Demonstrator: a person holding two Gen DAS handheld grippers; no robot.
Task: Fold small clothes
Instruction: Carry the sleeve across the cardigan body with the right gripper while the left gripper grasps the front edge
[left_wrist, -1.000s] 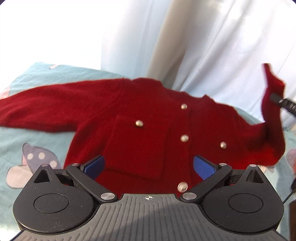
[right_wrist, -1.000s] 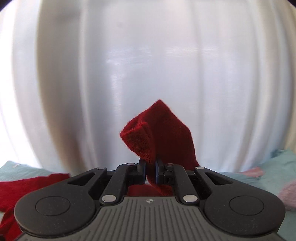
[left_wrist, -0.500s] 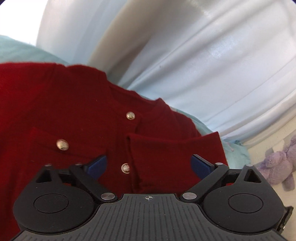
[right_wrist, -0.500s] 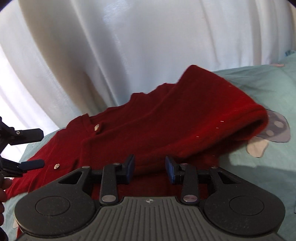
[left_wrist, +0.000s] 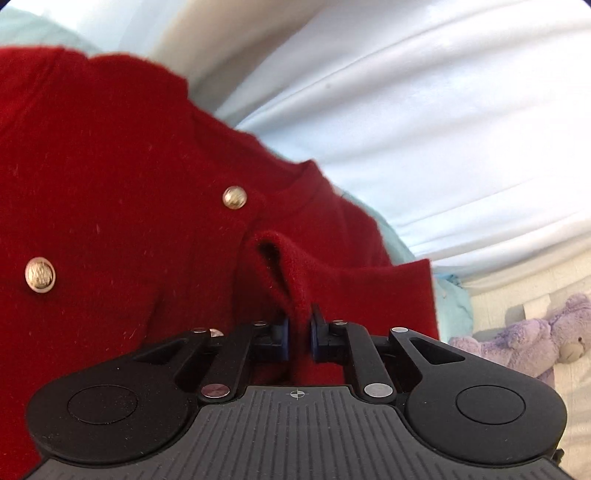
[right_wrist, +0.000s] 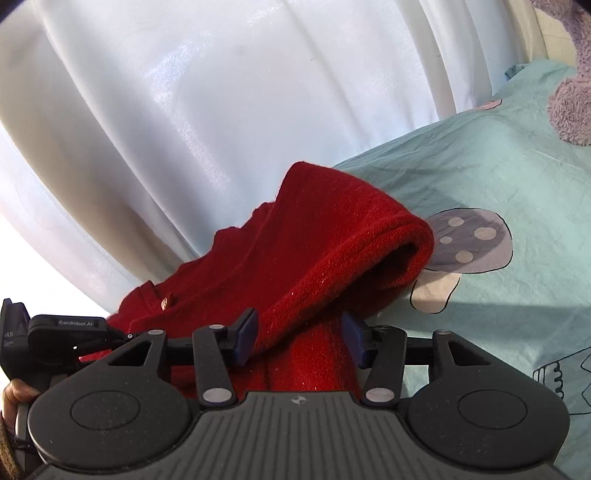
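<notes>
Cardigan (left_wrist: 110, 184), a small red knit with gold buttons (left_wrist: 234, 197), lies spread face-up on the pale green bedsheet (right_wrist: 498, 177), its neckline toward the far edge where the white curtain (left_wrist: 424, 110) hangs. Flat and buttoned is how it needs to be for clean folds, and the body appears smooth on its left half. Toward the middle, the left gripper (left_wrist: 299, 332) has its blue-padded jaws pinched shut on a raised ridge of the sleeve cuff (left_wrist: 295, 284), which sits on the chest just below the collar; the grip looks meant to pull that sleeve straight across the front. Further right, the sleeve (right_wrist: 351, 236) doubles back over the cardigan's side in a rounded, puffy loop, not yet pressed flat, with its bend overhanging a mushroom print (right_wrist: 469, 243) on the sheet. The right gripper (right_wrist: 299, 339) stands with its jaws apart, straddling the red knit near the hem without clamping it, probably free to smooth or take a new hold. At the sheet's right edge a purple plush toy (left_wrist: 535, 339) sits clear of the work. My judgement: the first sleeve fold is partly made, and the loose loop may spring open unless flattened.
</notes>
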